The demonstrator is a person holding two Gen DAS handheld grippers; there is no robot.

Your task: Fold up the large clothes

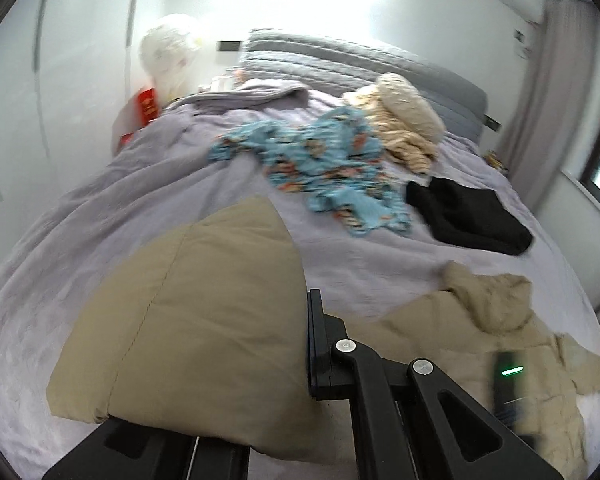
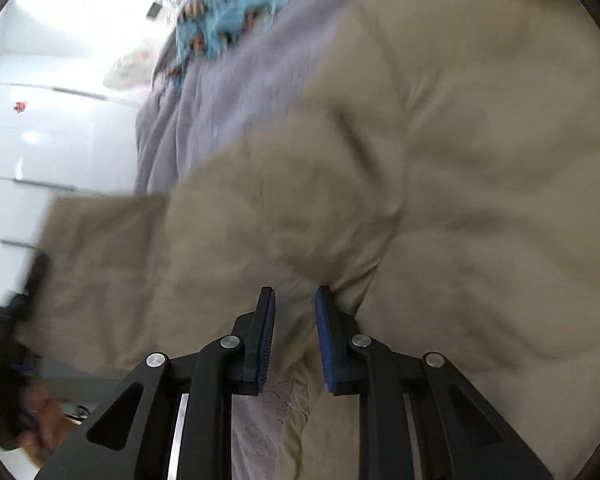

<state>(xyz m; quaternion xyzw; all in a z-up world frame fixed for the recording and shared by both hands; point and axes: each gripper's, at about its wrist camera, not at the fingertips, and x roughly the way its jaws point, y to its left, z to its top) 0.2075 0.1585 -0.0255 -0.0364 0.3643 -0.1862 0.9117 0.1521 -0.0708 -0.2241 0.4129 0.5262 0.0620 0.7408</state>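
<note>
Your left gripper [image 1: 304, 344] is clamped tight on a flap of the khaki jacket [image 1: 188, 304], and that panel stands up off the bed [image 1: 72, 216] right at your fingers, lifted, I'd say, so it can swing across the rest of the garment. Your right gripper [image 2: 295, 340] sits low on the same jacket, a fold of khaki bunched between its blue pads [image 2: 325, 340]; the gap is narrow and the cloth looks pinched, though blur keeps me from swearing the pads are pressing, so treat that grip as probable. Two holds on one garment make sense: one anchors, one carries the fold over. Just right of the lifted flap, the jacket's hood [image 1: 488, 300] lies crumpled on the lilac cover. Beyond the jacket sits a folded black garment [image 1: 472, 216], likely finished work parked out of the way. Past that sprawls a blue patterned piece [image 1: 320, 160], then a cream striped heap [image 1: 400, 120] near the grey headboard [image 1: 340, 60], both looking unfolded and waiting.
</note>
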